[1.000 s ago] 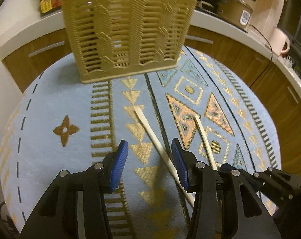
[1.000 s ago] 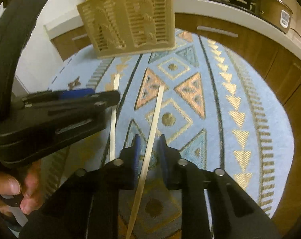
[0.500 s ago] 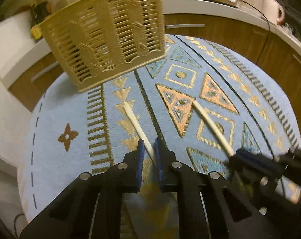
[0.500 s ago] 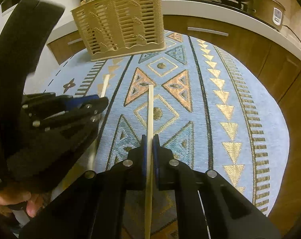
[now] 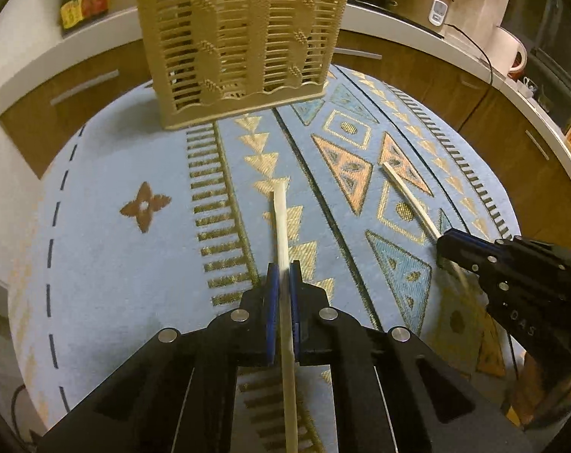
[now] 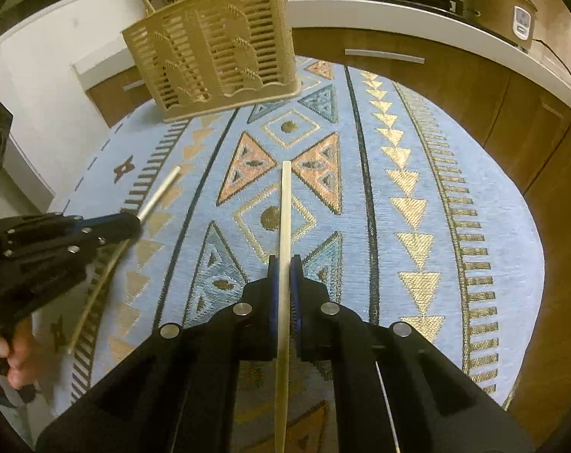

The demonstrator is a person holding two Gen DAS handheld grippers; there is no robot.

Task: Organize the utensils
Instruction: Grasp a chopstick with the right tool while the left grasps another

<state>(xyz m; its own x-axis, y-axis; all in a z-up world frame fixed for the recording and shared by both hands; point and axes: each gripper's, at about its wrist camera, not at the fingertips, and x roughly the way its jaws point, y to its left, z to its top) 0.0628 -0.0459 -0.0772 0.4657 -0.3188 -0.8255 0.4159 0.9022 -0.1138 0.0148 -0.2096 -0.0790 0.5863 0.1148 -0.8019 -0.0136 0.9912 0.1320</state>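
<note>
The left gripper (image 5: 281, 279) is pinching one pale chopstick (image 5: 281, 219) with its jaws closed on it, and the right gripper (image 6: 284, 275) is clamping the other chopstick (image 6: 285, 207) likewise, both over the patterned bench (image 5: 108, 264). Each stick is looking light, stiff and slippery, so gripping mid-length seems soundest. The slotted beige utensil basket (image 5: 240, 45) is standing beyond them; in the right wrist view one stick is poking above its rim.
</note>
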